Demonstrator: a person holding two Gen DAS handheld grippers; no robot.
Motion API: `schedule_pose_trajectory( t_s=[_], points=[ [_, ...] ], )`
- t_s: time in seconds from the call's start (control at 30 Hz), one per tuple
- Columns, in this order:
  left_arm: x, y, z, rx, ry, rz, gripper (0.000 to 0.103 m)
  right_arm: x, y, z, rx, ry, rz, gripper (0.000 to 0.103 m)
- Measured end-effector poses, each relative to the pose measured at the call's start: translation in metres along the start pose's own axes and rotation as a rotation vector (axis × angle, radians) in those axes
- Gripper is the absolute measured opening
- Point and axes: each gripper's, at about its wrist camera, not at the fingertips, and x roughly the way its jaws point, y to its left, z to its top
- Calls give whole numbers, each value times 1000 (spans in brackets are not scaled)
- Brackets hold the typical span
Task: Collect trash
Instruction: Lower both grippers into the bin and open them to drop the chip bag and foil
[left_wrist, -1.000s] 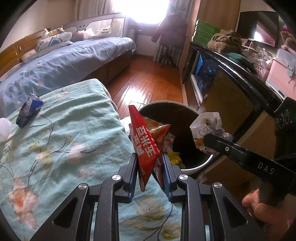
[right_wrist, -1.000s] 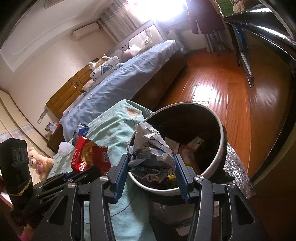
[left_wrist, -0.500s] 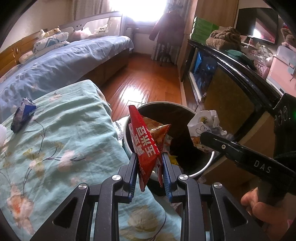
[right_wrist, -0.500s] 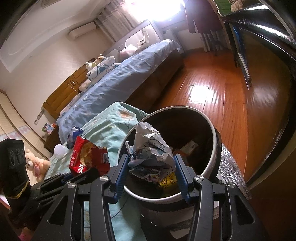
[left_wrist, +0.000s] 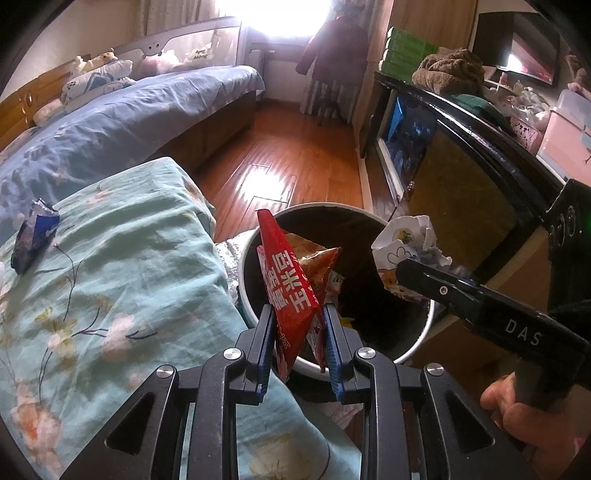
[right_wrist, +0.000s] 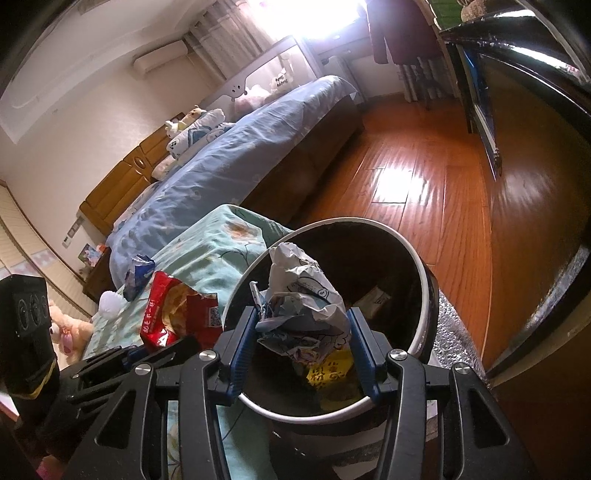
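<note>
My left gripper (left_wrist: 299, 332) is shut on a red snack bag (left_wrist: 291, 280) and holds it over the near rim of the round bin (left_wrist: 417, 347). My right gripper (right_wrist: 303, 332) is shut on a crumpled white paper wad (right_wrist: 306, 299) and holds it above the bin's (right_wrist: 421, 266) opening. The wad also shows in the left wrist view (left_wrist: 406, 240), above the bin's right side. The red bag shows in the right wrist view (right_wrist: 177, 314), left of the bin. Several wrappers lie inside the bin, one yellow (right_wrist: 328, 373).
A blue wrapper (left_wrist: 33, 236) and a white ball (right_wrist: 109, 304) lie on the green floral cover (left_wrist: 110, 277) left of the bin. A blue bed (left_wrist: 110, 122) lies behind. A dark cabinet (left_wrist: 461, 147) stands right of the bin. Wooden floor (left_wrist: 295, 155) stretches beyond.
Both grippers have moved forward with their loads, so the bin sits more squarely under them. The grips have not changed.
</note>
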Motion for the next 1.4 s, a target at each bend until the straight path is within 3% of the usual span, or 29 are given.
schedule_pose_trajectory(
  t_s=[1.4],
  points=[
    [17,-9,14,4,37,-6,28,19,-9,16,2,43,-24,54]
  ],
)
